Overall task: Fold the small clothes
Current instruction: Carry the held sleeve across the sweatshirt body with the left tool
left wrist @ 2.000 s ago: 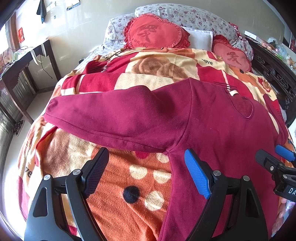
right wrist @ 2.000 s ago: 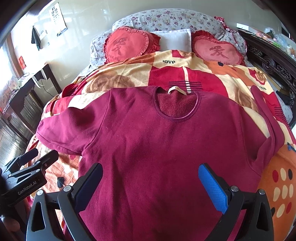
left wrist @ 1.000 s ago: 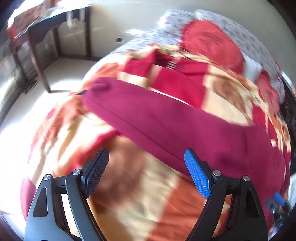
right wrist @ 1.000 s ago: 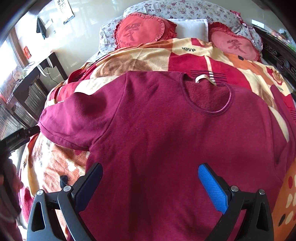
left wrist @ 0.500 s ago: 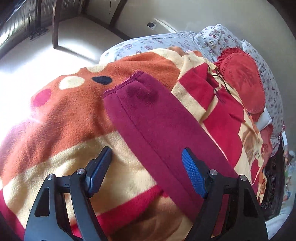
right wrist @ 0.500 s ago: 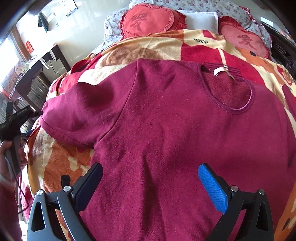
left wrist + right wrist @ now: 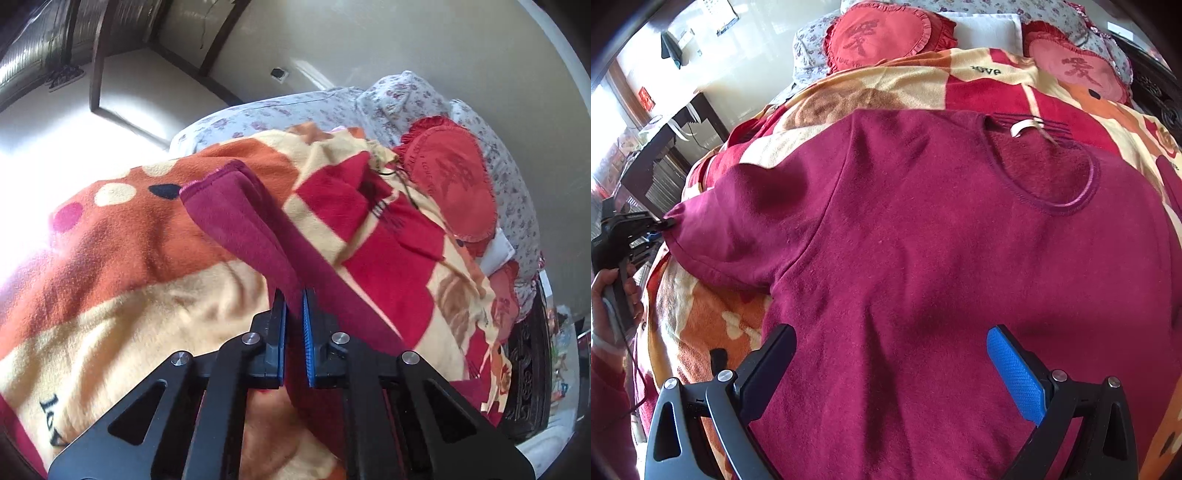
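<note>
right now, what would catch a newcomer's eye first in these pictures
The maroon sweatshirt spread face up across the bed dominates, lying on a bright orange, red and cream blanket. The left gripper is shut on the sweatshirt's sleeve near the cuff, while the right gripper hovers open over the body. Two red heart-shaped cushions sit at the head.

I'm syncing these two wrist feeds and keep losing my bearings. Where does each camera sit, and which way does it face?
Left wrist: sits behind the left gripper, low at the bed's side, looking along the sleeve it is shut on; only its fingers show.
Right wrist: sits behind the open right gripper, above the sweater, facing the pillows; the left hand shows.
Both share the sleeve, blanket and pillows.
</note>
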Motion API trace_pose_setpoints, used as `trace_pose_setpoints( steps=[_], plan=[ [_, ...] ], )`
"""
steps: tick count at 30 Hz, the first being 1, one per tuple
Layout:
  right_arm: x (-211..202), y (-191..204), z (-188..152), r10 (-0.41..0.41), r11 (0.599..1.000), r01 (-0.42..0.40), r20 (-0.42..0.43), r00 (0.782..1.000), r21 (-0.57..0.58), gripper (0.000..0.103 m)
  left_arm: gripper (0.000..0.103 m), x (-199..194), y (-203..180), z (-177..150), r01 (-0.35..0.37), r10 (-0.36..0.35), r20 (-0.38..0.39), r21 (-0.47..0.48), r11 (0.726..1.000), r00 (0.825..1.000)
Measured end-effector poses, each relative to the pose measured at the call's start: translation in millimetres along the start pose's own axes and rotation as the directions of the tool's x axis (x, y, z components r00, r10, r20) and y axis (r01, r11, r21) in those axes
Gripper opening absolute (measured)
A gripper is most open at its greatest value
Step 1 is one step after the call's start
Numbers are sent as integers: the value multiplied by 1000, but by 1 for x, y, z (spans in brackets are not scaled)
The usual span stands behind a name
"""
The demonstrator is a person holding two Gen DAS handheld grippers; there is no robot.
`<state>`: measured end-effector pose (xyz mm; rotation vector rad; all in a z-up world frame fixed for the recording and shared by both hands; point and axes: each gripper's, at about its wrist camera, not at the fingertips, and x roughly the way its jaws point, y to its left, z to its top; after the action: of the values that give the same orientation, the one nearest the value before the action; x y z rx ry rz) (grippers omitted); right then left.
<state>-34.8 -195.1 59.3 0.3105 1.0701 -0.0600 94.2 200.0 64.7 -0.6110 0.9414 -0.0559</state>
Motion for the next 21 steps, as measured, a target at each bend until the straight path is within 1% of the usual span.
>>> trace_pose_setpoints(
  steps=[2,4,6,7,8,9,10,11,13,15,17,19,20,21],
  plan=[
    [-5,-7,1,-3,1000,3,17,1000,18,102,7,-19,-32,-13,34,-35,13,89,995,999],
    [-11,-16,3,-5,999,4,34,999,41,102,7,-34,-67,-30,86,-88,8,176,981,996],
    [-17,-26,5,-12,998,8,48,999,68,102,7,-45,-107,-54,137,-142,-3,264,955,990],
    [-21,-31,6,-15,997,10,56,998,82,102,7,-47,-124,-66,164,-166,-20,299,940,986],
    [-25,-37,6,-16,995,10,65,998,97,102,7,-47,-145,-82,192,-186,-49,343,919,981],
    [-28,-42,6,-18,994,10,73,997,109,102,7,-45,-164,-96,209,-195,-75,377,902,978],
    [-32,-48,6,-21,992,11,80,997,122,102,7,-41,-178,-109,226,-205,-97,395,890,974],
    [-36,-53,6,-26,991,14,86,996,136,102,7,-38,-187,-119,239,-212,-112,397,886,971],
    [-43,-62,3,-30,987,16,86,996,158,102,7,-29,-197,-130,249,-211,-140,379,891,967],
    [-50,-67,1,-25,987,11,88,996,158,102,7,-20,-192,-129,233,-188,-160,344,910,969],
    [-55,-70,-2,-39,990,26,91,995,137,102,7,-12,-177,-118,193,-148,-166,303,933,975],
    [-55,-73,-5,-48,990,35,88,995,134,102,8,-11,-151,-106,154,-114,-160,264,952,980],
    [-54,-74,-6,-43,990,31,84,996,140,102,12,-11,-137,-99,124,-89,-148,246,961,985],
    [-52,-75,-6,-34,989,22,80,996,148,102,30,-14,-120,-89,92,-63,-130,225,970,989]
  ],
)
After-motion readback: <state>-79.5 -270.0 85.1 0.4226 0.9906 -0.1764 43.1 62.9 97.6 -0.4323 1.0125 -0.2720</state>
